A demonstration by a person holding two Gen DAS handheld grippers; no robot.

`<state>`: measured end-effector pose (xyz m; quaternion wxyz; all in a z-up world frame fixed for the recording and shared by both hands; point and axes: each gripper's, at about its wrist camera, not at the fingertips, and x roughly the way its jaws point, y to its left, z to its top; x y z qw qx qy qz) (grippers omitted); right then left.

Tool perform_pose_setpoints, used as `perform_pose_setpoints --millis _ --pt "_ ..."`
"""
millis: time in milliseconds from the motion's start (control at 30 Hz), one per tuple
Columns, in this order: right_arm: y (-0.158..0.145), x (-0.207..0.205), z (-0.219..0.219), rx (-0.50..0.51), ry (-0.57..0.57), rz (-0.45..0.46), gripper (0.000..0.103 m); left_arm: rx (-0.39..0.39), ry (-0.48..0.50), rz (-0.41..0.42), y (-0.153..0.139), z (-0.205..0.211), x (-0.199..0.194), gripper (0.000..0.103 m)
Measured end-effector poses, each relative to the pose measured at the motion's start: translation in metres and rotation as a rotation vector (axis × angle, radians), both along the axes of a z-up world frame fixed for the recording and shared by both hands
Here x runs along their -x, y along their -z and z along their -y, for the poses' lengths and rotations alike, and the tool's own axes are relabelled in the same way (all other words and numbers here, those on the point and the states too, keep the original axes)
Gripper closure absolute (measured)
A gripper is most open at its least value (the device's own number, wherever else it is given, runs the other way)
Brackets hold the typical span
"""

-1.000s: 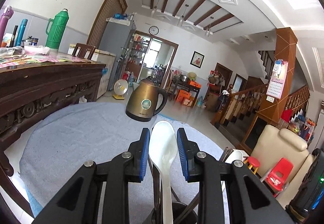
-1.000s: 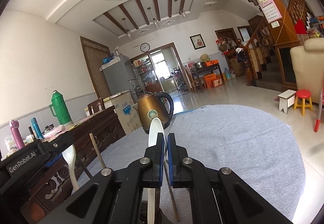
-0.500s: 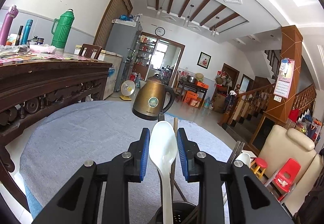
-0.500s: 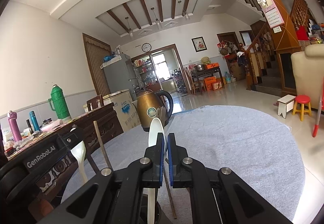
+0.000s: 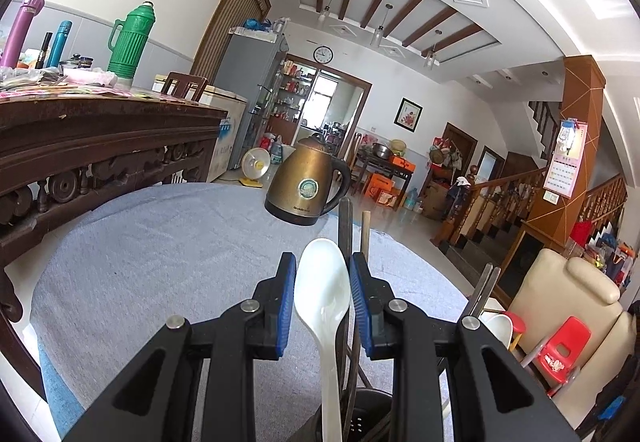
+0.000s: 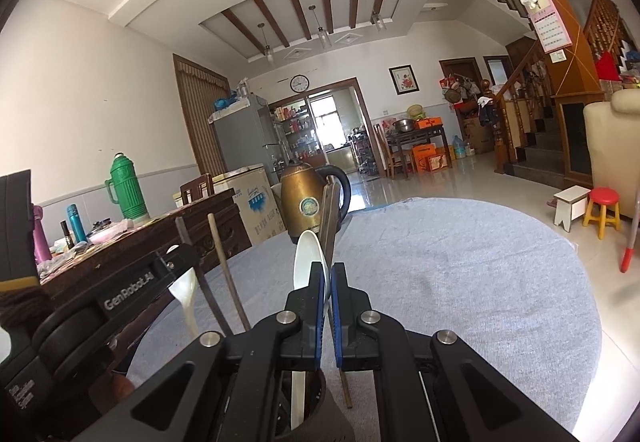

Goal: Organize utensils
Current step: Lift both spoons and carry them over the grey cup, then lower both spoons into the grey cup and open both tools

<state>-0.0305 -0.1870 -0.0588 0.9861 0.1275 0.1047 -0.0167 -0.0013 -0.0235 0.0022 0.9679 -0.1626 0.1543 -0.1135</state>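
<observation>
White glossy spoon [image 5: 322, 298] clamped in left gripper [image 5: 322, 298] | right gripper [image 6: 327, 306] pinching another spoon [image 6: 306, 260]

White plastic spoon [image 5: 322, 294]: upright, bowl up, handle running down into the black perforated utensil holder [image 5: 364, 418] below me. Second white spoon [image 6: 307, 262]: upright, bowl up, handle also in that holder. Dark chopsticks [image 5: 345, 222] and a wooden chopstick [image 5: 365, 232] stand behind, leaning slightly.

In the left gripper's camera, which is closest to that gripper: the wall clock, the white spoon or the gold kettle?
1. White spoon, between the left gripper fingers.
2. Gold kettle, ahead on the grey cloth.
3. Wall clock, above the far doorway.
</observation>
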Motion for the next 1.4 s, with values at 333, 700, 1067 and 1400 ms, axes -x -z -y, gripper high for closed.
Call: perform_pose_setpoints --millis 333,700,1067,1400 --pt "0.001 0.013 -0.002 0.002 -0.035 -0.018 0.099 -0.006 0.005 -0.009 0.007 0.002 0.005 0.074" --pt "-0.001 0.026 -0.004 0.006 -0.065 -0.025 0.099 -0.032 0.016 -0.018 0.008 0.004 0.018 0.074" --pt "-0.003 0.036 -0.006 0.014 -0.078 -0.028 0.099 -0.064 0.026 -0.02 0.003 0.003 0.037 0.075" --pt "-0.006 0.046 -0.011 0.032 -0.098 -0.043 0.099 -0.102 0.029 -0.017 0.0 0.005 0.053 0.075"
